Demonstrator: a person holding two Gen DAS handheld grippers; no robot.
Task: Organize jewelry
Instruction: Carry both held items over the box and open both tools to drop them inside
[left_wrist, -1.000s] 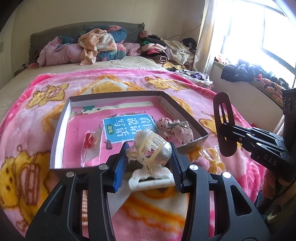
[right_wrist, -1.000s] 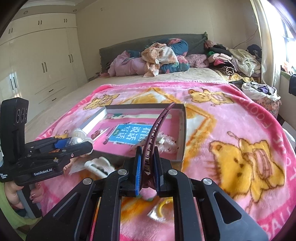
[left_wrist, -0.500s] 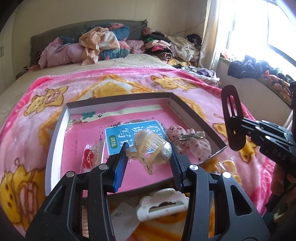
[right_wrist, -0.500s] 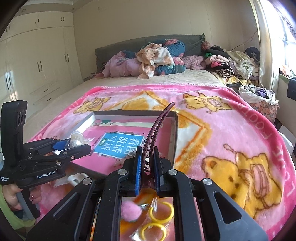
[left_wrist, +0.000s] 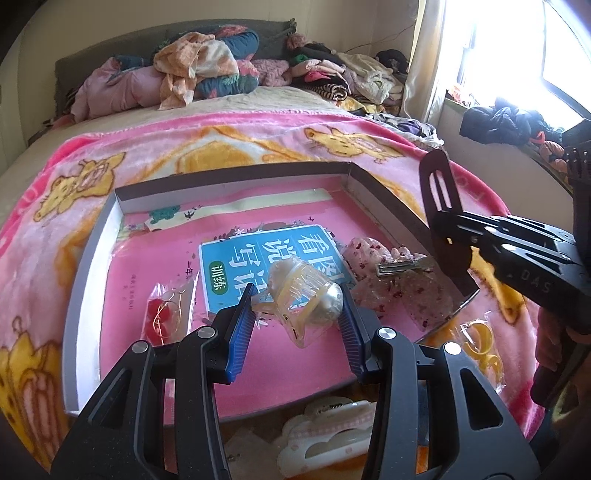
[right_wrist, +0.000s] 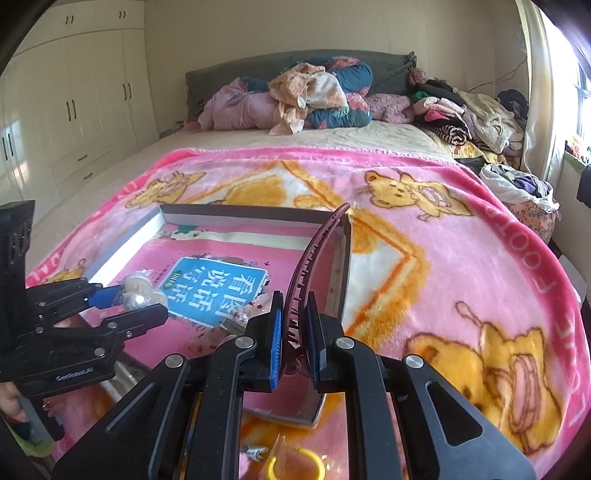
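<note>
Between the blue ribbed pads of the left gripper (left_wrist: 297, 319), part-way open, sits a translucent cream claw clip in crinkly clear wrap (left_wrist: 303, 295), pinched across its rounded body above the near half of the shallow tray (left_wrist: 229, 179). That wrap looks slick, and the clip is domed and springy, so I judge it could squirm sideways out of the pads, or drop onto the bagged red earrings (left_wrist: 160, 314) lying left of it on the tray floor. The right gripper (right_wrist: 295, 338) is clamped tight on a thin, curved, dark maroon comb clip (right_wrist: 317, 251) with fine teeth, standing on edge over the tray's right wall. Held only near its lower end, that long hard strip may pivot in the pads, and its tip could catch the wall when lowered. Further out on the tray floor lie a glossy pink book with a blue label (left_wrist: 258, 254) and a soft speckled pink bow with a metal clip (left_wrist: 395, 280). Outside the tray's near edge, on the fluffy pink blanket (right_wrist: 443, 236), rest a white-and-pink claw clip (left_wrist: 328, 432) and bagged yellow rings (left_wrist: 480, 339), which a careless sweep of either tool might scatter.
</note>
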